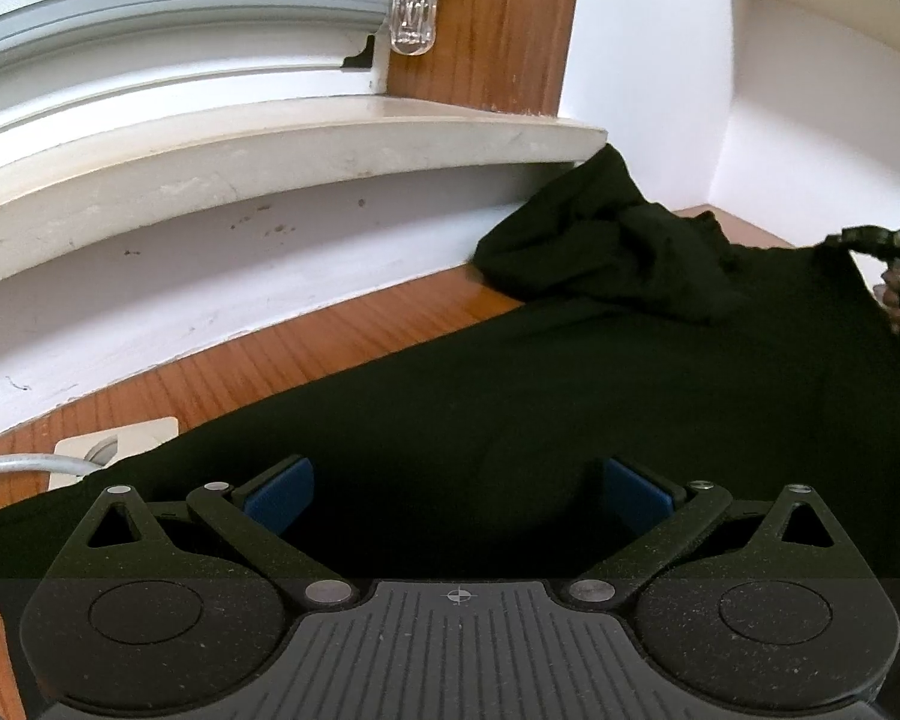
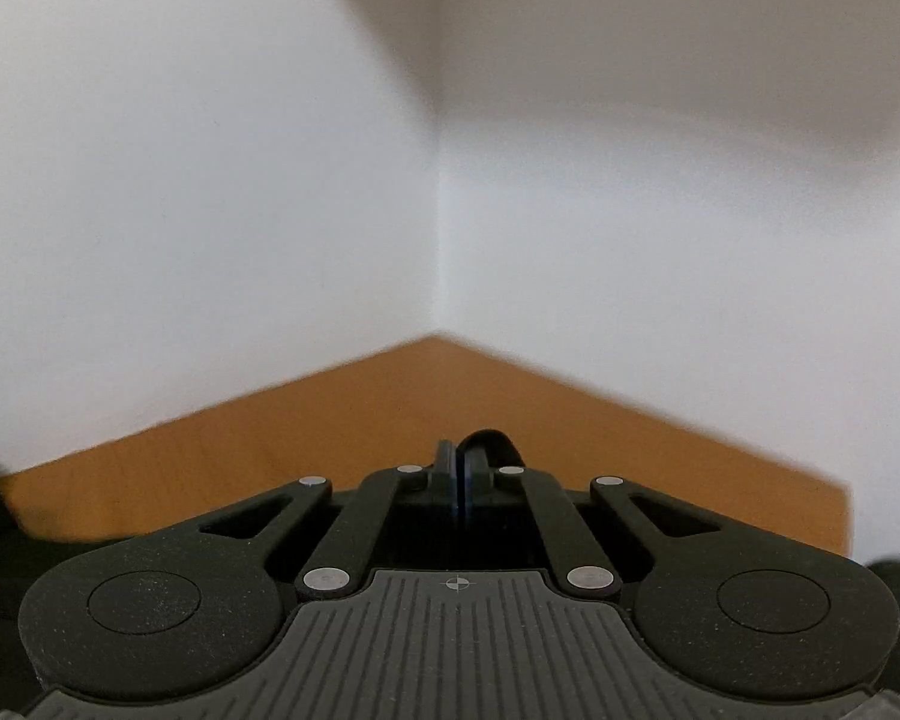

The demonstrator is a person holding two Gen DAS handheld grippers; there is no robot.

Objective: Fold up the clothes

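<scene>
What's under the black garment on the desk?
Wooden desktop shows around the black garment, which overlaps a white cable plate. Whatever else lies beneath is covered.

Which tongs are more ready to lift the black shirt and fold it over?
Probably the right tongs: they are already shut on a bit of the black shirt at its far edge. The left tongs are open above the cloth and hold nothing yet.
</scene>
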